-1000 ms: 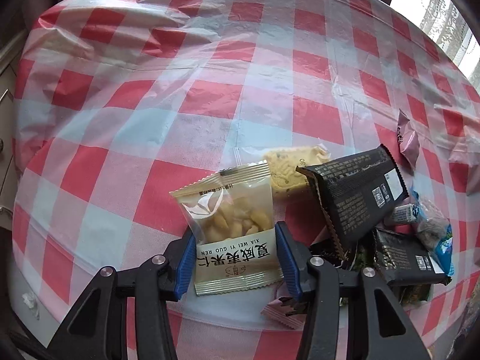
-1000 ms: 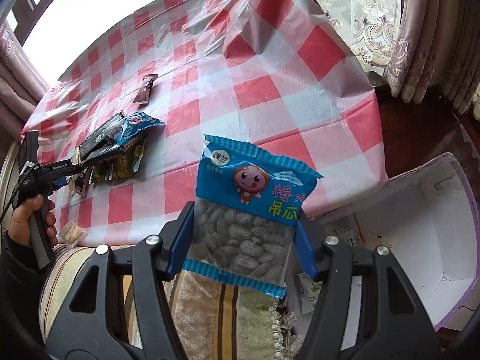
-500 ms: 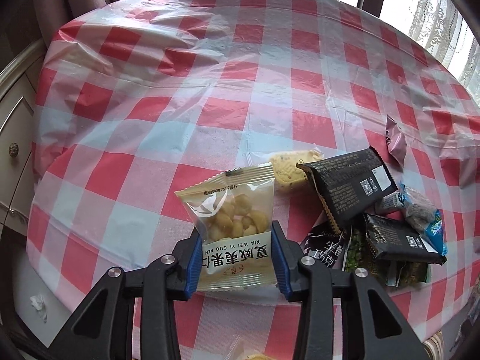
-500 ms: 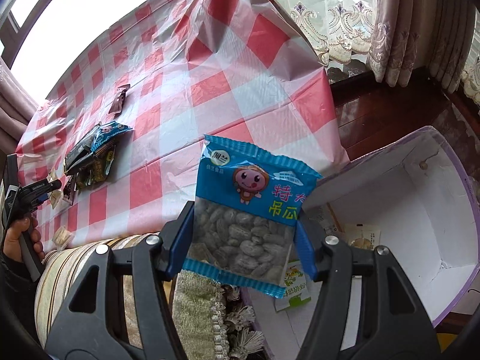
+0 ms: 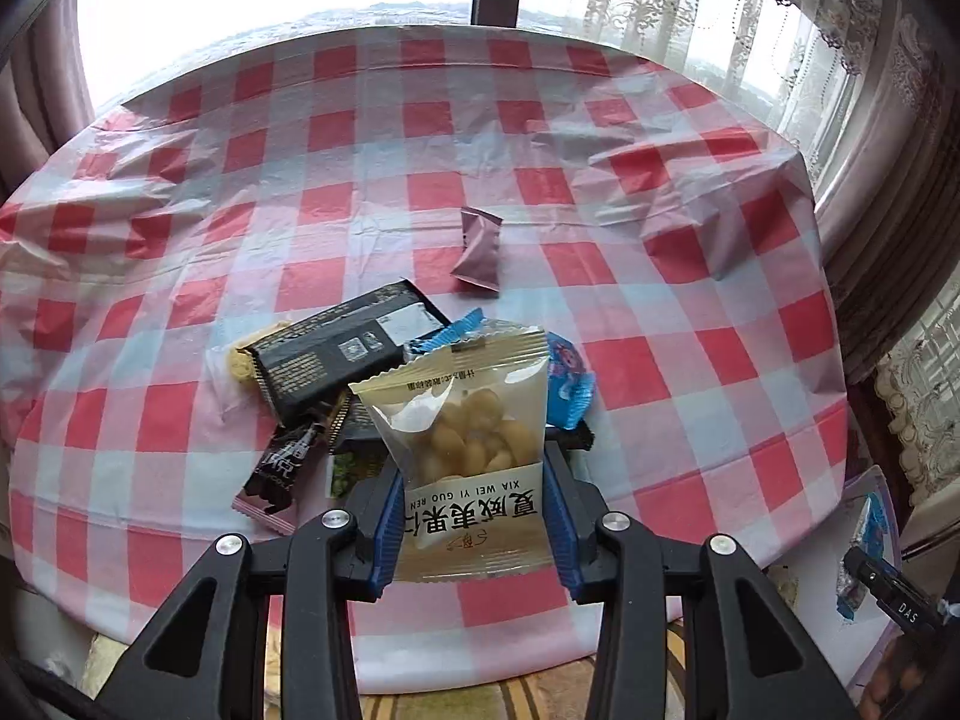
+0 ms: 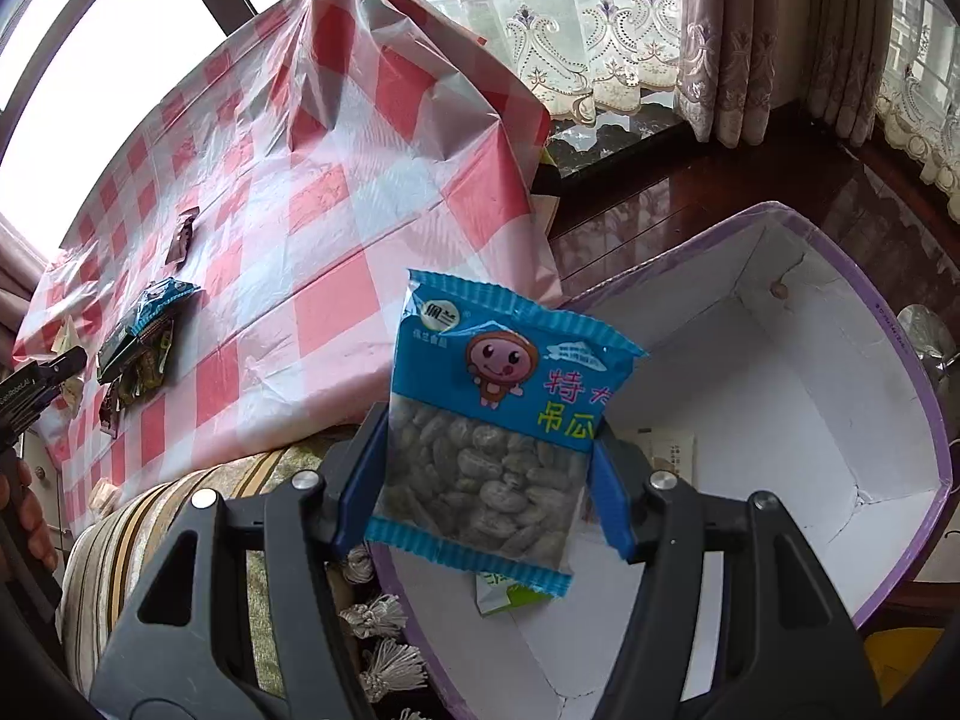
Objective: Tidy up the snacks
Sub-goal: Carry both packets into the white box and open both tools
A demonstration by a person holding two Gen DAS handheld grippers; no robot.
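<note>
Red-and-white checked tablecloth, pale beige nut packet — yellow kernels, blue peanut packet — pink cartoon face, white box edged purple

tabletop: red-and-white checked plastic cloth, creased | heap of dark and blue snack packets near front | small maroon foil sachet apart, behind heap

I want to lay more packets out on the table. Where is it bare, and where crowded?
Bare: the checked tablecloth right of the maroon packet, and the far stretch toward the window. Crowded: the snack pile near the front edge.
</note>
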